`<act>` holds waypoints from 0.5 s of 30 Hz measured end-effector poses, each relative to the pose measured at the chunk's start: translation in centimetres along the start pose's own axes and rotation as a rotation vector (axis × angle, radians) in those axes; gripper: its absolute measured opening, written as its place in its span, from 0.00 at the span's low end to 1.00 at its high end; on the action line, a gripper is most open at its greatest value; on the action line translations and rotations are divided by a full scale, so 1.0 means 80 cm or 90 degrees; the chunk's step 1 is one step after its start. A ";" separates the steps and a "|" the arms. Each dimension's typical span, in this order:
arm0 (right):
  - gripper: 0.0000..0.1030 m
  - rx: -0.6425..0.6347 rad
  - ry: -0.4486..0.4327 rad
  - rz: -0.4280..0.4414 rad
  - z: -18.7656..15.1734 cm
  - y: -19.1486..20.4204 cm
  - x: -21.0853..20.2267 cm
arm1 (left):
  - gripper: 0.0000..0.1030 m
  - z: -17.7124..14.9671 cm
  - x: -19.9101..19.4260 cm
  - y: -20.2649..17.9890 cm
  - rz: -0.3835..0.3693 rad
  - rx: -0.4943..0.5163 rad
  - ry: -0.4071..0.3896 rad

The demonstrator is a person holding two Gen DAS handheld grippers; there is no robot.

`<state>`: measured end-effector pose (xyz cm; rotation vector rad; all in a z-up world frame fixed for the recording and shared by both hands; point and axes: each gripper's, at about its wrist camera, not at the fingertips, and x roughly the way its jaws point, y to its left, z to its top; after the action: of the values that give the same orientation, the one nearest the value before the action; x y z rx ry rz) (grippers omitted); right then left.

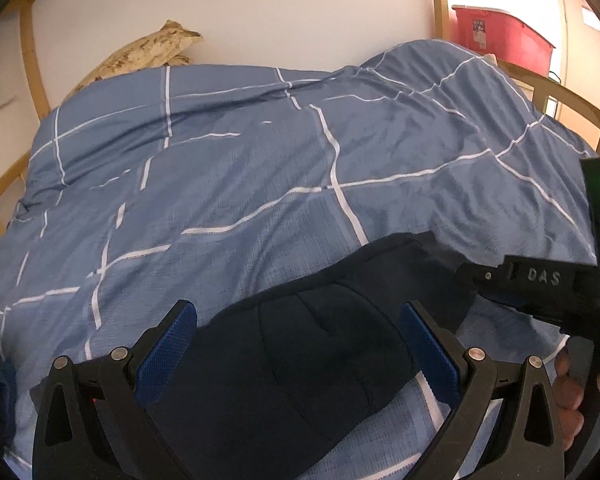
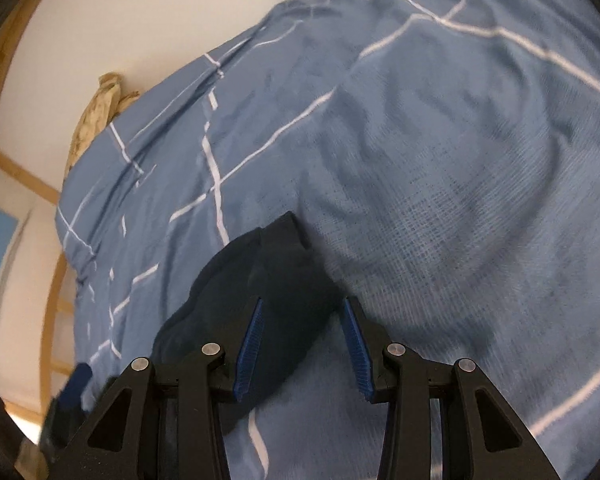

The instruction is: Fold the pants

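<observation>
Pants (image 1: 300, 352): dark, soft, limp; between both my grippers' parted jaws, unclamped. Best hold: the folded edge ahead.

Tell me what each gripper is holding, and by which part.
Neither pinches anything. The left gripper stands wide open around the dark pants; the right gripper is open too, its fingers not pressing the cloth.

The pants (image 1: 320, 344) are dark, matt, soft cloth. The bed's blue cover (image 1: 236, 168) is woven cloth, creased, with white lines. Each gripper, left (image 1: 298, 340) and right (image 2: 302, 344), is matt black plastic with ribbed blue pads (image 1: 164, 352) and shiny metal pins (image 1: 476, 354). The bed frame (image 1: 28, 40) is pale wood.
</observation>
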<state>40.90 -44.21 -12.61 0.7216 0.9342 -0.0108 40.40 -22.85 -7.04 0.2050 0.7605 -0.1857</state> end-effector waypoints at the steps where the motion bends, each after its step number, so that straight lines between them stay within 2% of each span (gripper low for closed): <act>1: 0.39 0.009 0.008 0.001 0.000 -0.003 0.006 | 1.00 -0.001 0.002 -0.001 0.001 0.002 0.000; 3: 0.39 0.023 0.014 0.017 0.001 -0.008 0.014 | 1.00 -0.002 0.007 -0.002 0.003 0.006 0.004; 4: 0.34 0.017 0.012 0.018 0.001 -0.008 0.015 | 1.00 -0.003 0.009 -0.001 0.003 0.006 0.006; 5: 0.21 0.009 0.009 0.018 0.001 -0.007 0.015 | 1.00 -0.004 0.011 -0.002 0.004 0.006 0.008; 6: 0.16 -0.005 0.007 0.017 0.001 -0.004 0.014 | 1.00 -0.005 0.012 -0.002 0.004 0.006 0.010; 9: 0.13 -0.040 -0.040 0.001 -0.002 0.005 -0.006 | 1.00 -0.008 0.013 -0.004 0.004 0.007 0.009; 10: 0.12 -0.060 -0.073 -0.019 -0.007 0.011 -0.021 | 1.00 -0.009 0.012 -0.005 0.004 0.007 0.009; 12: 0.12 -0.099 -0.113 -0.099 -0.011 0.019 -0.033 | 1.00 -0.011 0.013 -0.005 0.003 0.007 0.011; 13: 0.12 -0.128 -0.114 -0.142 -0.012 0.024 -0.030 | 1.00 -0.011 0.014 -0.007 0.003 0.008 0.014; 15: 0.12 -0.147 -0.085 -0.174 -0.015 0.024 -0.016 | 1.00 -0.014 0.015 -0.007 0.002 0.004 0.023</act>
<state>39.87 -42.43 -11.06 0.3718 0.8823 -0.1878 40.36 -23.21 -8.72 0.2166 0.7958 -0.1815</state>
